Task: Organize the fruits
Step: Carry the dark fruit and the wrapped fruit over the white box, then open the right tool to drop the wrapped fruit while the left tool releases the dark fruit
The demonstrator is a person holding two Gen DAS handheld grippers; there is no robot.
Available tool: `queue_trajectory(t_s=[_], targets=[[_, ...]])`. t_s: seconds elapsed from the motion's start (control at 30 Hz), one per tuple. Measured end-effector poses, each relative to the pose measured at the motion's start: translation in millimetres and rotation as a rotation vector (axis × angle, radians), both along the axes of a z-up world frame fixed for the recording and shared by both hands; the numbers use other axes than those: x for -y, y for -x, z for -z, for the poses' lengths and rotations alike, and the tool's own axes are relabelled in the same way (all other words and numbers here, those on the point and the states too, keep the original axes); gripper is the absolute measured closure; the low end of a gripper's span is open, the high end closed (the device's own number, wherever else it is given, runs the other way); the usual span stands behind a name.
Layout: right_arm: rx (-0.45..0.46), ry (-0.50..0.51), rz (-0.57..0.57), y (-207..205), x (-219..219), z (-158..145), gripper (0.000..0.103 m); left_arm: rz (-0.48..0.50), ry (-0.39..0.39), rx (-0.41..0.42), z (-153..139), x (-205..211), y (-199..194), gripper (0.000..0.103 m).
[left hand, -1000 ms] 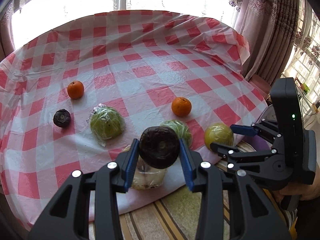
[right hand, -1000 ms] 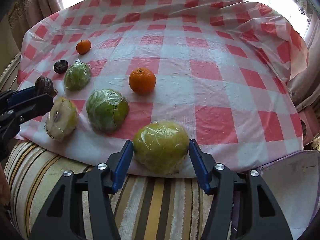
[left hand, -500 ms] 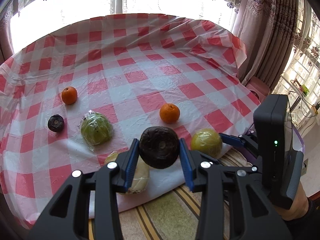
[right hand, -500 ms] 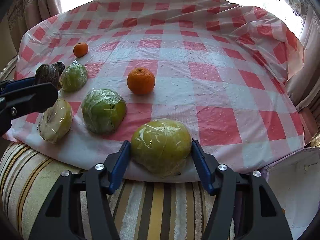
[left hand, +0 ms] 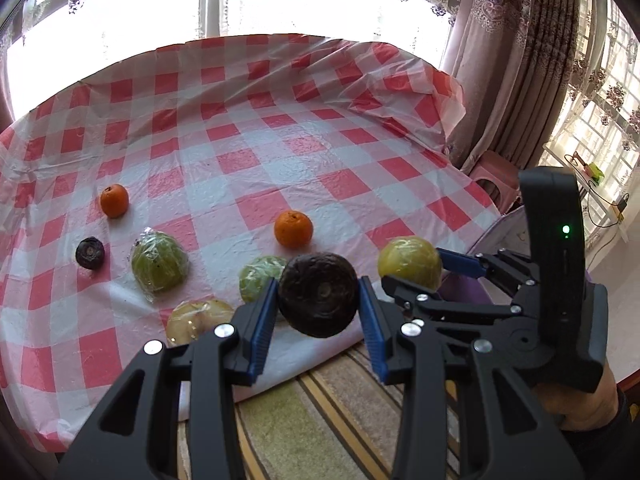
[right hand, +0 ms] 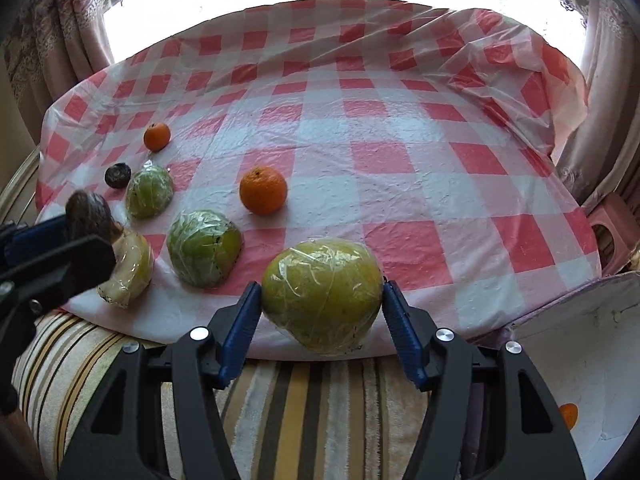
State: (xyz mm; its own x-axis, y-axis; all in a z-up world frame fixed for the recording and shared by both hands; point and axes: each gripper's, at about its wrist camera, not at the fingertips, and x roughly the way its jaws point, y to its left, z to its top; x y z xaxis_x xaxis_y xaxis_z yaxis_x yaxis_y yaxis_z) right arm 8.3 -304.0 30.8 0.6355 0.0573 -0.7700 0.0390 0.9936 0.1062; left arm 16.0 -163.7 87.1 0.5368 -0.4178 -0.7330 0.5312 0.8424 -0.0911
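My left gripper (left hand: pixel 318 322) is shut on a dark brown wrinkled fruit (left hand: pixel 318 295), held above the table's near edge; it also shows in the right wrist view (right hand: pixel 86 216). My right gripper (right hand: pixel 322 328) is shut on a yellow-green wrapped fruit (right hand: pixel 322 300), lifted at the near edge; it shows in the left wrist view (left hand: pixel 410 263). On the checked cloth lie two oranges (right hand: pixel 263 190) (right hand: pixel 157 136), a small dark fruit (right hand: pixel 117 175), two wrapped green fruits (right hand: pixel 203 248) (right hand: pixel 149 191) and a pale wrapped fruit (right hand: pixel 130 270).
The round table (right hand: pixel 380 128) has a red-and-white checked plastic cloth. A striped cushion (right hand: pixel 300 416) lies below the near edge. A white container (right hand: pixel 580 352) holding an orange (right hand: pixel 569 415) stands at the right. Curtains and a pink stool (left hand: pixel 496 180) are beyond the table.
Both grippers have risen and drawn back from the table with their fruits held; the table and loose fruits look lower and farther away in both views.
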Motion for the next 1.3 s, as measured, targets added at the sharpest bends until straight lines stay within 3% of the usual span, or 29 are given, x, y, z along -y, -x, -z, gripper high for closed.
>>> queue_trajectory(t_s=[0.17, 0.33, 0.57, 0.87, 1.1, 1.3], targets=[[-0.007, 0.016, 0.117, 31.5, 65.1, -13.4, 0.042, 0.148, -0.009, -0.013, -0.7, 55.3, 3.6, 0.063], [-0.010, 0.069, 0.248, 65.3, 132.5, -24.6, 0.042, 0.306, -0.037, -0.084, 16.1, 127.9, 13.8, 0.063], [-0.070, 0.080, 0.363, 102.6, 193.5, -2.8, 0.042, 0.470, -0.134, -0.156, 55.0, 215.7, 41.7, 0.063], [-0.178, 0.076, 0.426, 126.4, 229.5, 39.1, 0.042, 0.559, -0.249, -0.232, 101.4, 274.2, 65.9, 0.063], [-0.230, 0.045, 0.442, 132.5, 236.6, 66.8, 0.042, 0.588, -0.321, -0.225, 123.1, 289.7, 77.4, 0.063], [-0.246, 0.046, 0.453, 134.7, 238.2, 71.6, 0.042, 0.575, -0.329, -0.245, 132.5, 287.9, 75.5, 0.063]])
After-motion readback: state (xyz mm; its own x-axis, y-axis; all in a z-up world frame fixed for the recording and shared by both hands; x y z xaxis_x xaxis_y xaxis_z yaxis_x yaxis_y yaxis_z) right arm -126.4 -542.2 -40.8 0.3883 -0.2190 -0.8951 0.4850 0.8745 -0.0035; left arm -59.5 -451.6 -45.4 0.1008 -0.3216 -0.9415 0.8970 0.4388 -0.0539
